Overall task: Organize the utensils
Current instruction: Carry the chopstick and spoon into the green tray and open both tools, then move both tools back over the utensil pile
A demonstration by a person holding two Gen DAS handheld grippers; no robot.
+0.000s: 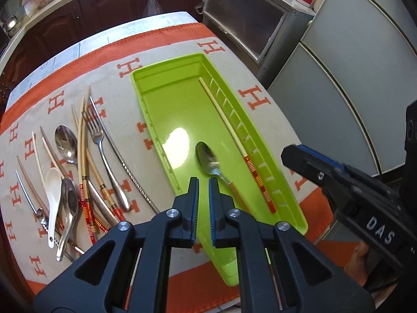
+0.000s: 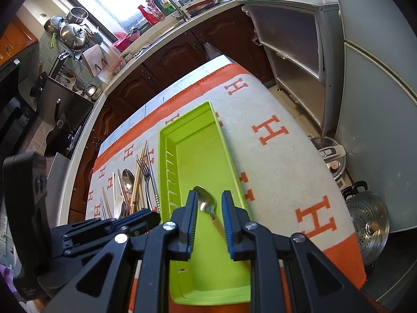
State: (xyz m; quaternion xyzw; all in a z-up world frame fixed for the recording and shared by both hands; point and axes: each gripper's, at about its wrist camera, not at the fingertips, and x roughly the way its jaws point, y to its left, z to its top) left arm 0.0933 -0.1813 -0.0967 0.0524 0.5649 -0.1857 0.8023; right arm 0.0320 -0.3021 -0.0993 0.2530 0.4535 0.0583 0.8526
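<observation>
A bright window (image 2: pixel 135 2) lights the kitchen from behind the sink tap (image 2: pixel 166 4). Dark wooden cabinets (image 2: pixel 166 60) run beneath a pale curved counter (image 2: pixel 156 44). Steel pots (image 2: pixel 71 30) hang on a rack at the left. A grey fridge (image 2: pixel 380 120) stands on the right, beside a frosted-door cupboard (image 2: pixel 289 36)
</observation>
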